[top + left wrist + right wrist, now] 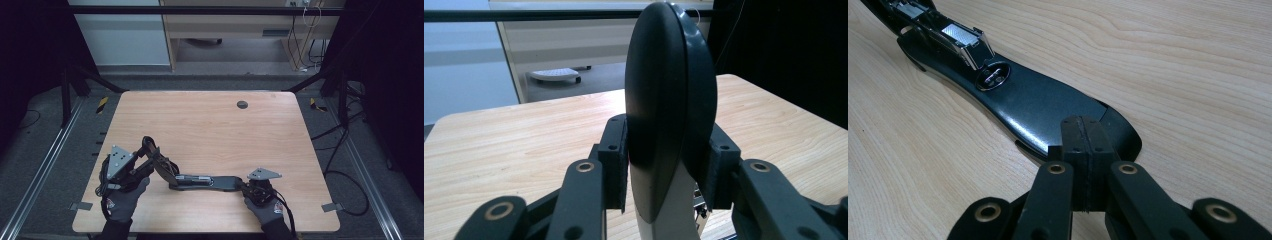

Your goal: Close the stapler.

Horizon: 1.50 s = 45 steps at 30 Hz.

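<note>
High view shows a large black stapler [200, 180] lying opened out on the near part of the wooden desk [210, 125], between two gloved hands that come in from the near edge. Its base stretches flat along the desk from the middle toward the right, and its upper arm [159, 162] is swung up and tilts away to the left, so the two parts form an open angle hinged near the middle. On the left, the left claw [145, 167] grips the raised arm; in the left gripper view, the rounded black end of that arm [671, 95] stands upright between the two pads [616, 165], which press on it from both sides at a medium spread. On the right, the right claw [245, 186] sits at the right end of the base; in the right gripper view, its two jaws are pressed together with no gap, their tips resting on top of the flat dark end of the base [1048, 107], which they do not hold between them. Farther along that base, the same view shows the metal staple channel [960, 37] and a round recess [993, 76]. A small dark round cap [242, 104] lies in the far part of the desk, well apart from the stapler.
</note>
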Available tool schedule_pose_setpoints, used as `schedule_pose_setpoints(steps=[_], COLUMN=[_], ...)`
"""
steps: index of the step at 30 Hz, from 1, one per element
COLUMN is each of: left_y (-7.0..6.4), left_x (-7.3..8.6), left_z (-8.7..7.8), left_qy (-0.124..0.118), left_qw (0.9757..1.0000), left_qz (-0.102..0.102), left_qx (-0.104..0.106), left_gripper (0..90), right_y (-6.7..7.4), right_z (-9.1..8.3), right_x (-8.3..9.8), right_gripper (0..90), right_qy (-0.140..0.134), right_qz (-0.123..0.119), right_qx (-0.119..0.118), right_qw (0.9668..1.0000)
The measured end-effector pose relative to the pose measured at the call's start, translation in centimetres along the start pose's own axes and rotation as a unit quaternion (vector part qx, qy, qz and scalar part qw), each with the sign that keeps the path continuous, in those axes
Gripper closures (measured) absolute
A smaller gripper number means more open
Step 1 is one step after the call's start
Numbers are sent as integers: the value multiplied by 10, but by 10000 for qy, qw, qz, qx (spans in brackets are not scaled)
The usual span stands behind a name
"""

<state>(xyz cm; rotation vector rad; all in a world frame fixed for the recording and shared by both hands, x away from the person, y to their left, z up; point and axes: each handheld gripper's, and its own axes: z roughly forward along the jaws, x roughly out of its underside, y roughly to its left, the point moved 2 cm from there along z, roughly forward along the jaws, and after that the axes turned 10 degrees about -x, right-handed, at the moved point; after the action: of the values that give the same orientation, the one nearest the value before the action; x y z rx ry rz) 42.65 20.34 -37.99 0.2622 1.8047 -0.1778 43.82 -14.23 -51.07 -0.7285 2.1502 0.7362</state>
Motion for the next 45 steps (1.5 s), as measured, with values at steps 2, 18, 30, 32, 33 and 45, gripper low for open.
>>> schedule_pose_setpoints(steps=[2, 18, 30, 32, 33, 45], left_y=[-3, -20, -36, -39, -40, -52], left_x=[-1, -3, -5, -5, -5, -6], left_z=[1, 3, 6, 6, 7, 9], left_qy=[-8, -92, -151, -149, -155, -200], left_qw=[10000, 9993, 9975, 9971, 9970, 9950], left_qz=[70, 335, 658, 711, 727, 950], left_qx=[-11, -118, -194, -208, -221, -234], left_gripper=[610, 610, 606, 606, 606, 601], right_y=[0, 0, 0, 0, 0, 0], right_z=[0, 0, 0, 0, 0, 0], right_x=[0, 0, 0, 0, 0, 0], right_gripper=[900, 900, 900, 900, 900, 900], right_qy=[4, -18, -16, -16, -17, -23], right_qz=[13, 31, 30, 32, 29, 36], right_qx=[2, -14, -12, -8, -7, -7], right_qw=[10000, 10000, 10000, 10000, 10000, 10000])
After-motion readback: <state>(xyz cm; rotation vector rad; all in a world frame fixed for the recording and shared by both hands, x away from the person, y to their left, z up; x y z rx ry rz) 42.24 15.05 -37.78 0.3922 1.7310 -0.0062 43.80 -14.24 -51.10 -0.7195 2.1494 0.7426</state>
